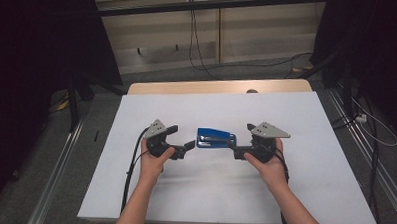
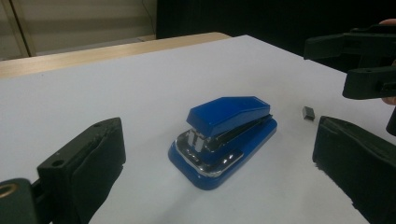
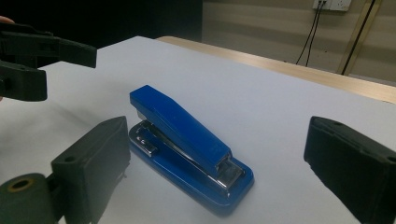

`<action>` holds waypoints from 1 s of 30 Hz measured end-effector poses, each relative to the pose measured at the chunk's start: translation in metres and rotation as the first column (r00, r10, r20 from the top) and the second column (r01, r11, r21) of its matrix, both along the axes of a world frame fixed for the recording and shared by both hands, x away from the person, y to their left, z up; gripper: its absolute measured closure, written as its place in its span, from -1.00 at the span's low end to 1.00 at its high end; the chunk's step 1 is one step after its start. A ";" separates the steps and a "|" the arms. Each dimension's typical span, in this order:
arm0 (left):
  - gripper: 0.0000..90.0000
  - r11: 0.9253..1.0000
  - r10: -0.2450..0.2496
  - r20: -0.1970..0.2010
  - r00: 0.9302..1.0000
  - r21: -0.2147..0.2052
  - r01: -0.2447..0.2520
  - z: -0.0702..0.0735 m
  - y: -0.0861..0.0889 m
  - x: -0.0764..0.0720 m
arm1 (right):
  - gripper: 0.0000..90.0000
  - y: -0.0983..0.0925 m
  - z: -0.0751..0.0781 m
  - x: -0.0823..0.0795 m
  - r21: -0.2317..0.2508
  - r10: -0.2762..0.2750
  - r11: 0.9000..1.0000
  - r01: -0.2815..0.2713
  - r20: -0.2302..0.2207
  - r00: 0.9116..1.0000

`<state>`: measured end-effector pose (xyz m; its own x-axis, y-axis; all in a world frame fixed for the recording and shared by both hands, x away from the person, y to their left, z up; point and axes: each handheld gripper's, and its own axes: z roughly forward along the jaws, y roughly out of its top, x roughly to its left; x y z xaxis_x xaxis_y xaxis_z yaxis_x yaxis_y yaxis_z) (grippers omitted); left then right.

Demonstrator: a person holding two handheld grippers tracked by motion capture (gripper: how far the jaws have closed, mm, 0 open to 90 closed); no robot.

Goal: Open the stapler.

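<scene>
Both grippers sit in my hands on either side of the blue stapler (image 1: 215, 139), and neither has hold of anything. My left gripper (image 1: 183, 144) has its jaws spread wide; in the left gripper view the stapler (image 2: 223, 140) lies on the sheet ahead of them, in the gap between the two black pads but not touched by either. My right gripper (image 1: 236, 149) is spread just as wide, and in the right gripper view the stapler (image 3: 189, 149) lies between its pads too, its near end close to the left-hand pad; whether that pad brushes the base I cannot tell for sure from this angle.

That stapler rests flat on its base, closed, near the middle of the white sheet (image 1: 305, 161) that covers the table (image 1: 207, 87), lying crosswise between my two hands. A small dark grey block (image 2: 307, 112), perhaps a strip of staples, lies on the sheet just beside the stapler's far end in the left gripper view. Beyond the sheet, the table's bare wooden edge shows at the far side.
</scene>
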<state>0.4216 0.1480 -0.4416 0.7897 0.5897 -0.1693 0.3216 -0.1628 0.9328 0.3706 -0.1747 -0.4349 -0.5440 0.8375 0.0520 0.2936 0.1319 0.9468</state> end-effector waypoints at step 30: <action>-0.78 0.994 0.049 -0.028 0.998 0.102 -0.046 -0.002 -0.008 0.030 | 1.00 0.048 -0.011 0.023 -0.135 0.186 0.970 -0.200 -0.109 0.976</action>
<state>0.4517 0.1401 -0.4435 0.7557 0.6418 -0.1308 0.3594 -0.2394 0.9019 0.3934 -0.1269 -0.4459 -0.6946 0.7193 -0.0026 0.3364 0.3281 0.8827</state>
